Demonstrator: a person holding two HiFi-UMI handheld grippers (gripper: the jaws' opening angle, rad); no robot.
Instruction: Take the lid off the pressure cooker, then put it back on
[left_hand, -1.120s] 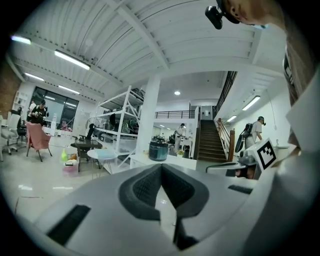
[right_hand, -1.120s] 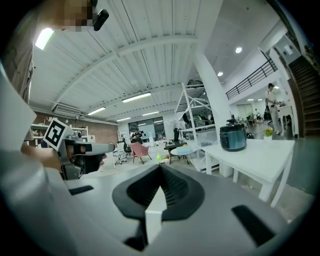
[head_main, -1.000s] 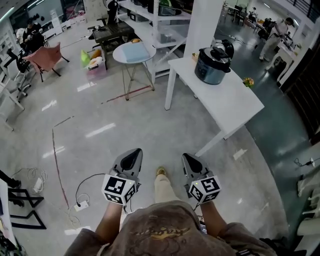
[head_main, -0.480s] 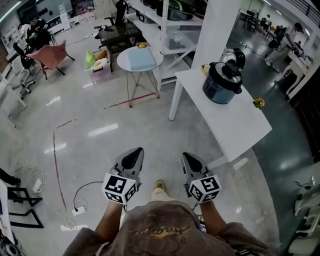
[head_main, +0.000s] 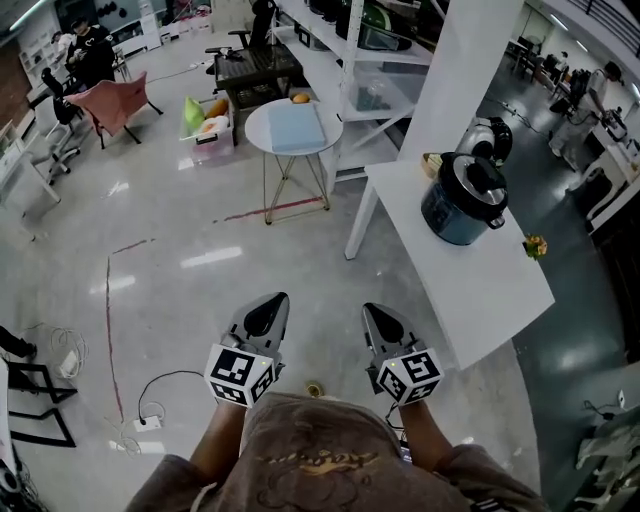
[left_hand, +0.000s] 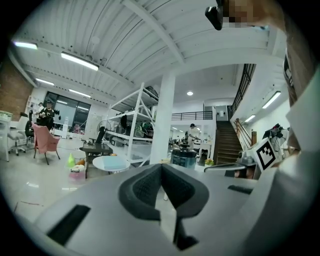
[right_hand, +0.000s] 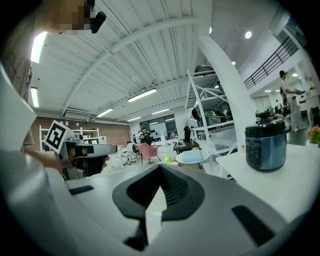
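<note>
"Head view first: where is the pressure cooker (head_main: 463, 203) found?"

"It is set upright on the white worktop (head_main: 490, 290), toward the far end, near the white column (head_main: 455, 70). Its lid (head_main: 480, 177) is seated on the pot, with a black handle on top. A second, silvery appliance (head_main: 487, 135) is seen just behind it. A small yellow-green object (head_main: 535, 246) is placed near the worktop's right edge."

"How are the tools held?"

"The left tool (head_main: 270, 300) and the right tool (head_main: 371, 309) are held side by side over the pale floor (head_main: 200, 300), in front of the person's torso. Both are kept well apart from the cooker, and the worktop is touched by neither."

"And the jaws?"

"In the left gripper view the jaws are seen pressed together, with nothing caught between them. The same is shown in the right gripper view, where the cooker is seen off to the right on the worktop, lid on."

"What else is seen?"

"A round side table (head_main: 290, 128) is placed left of the worktop, and a pink chair (head_main: 118, 100) farther left. A power strip (head_main: 140, 423) is laid on the floor near the left tool."
</note>
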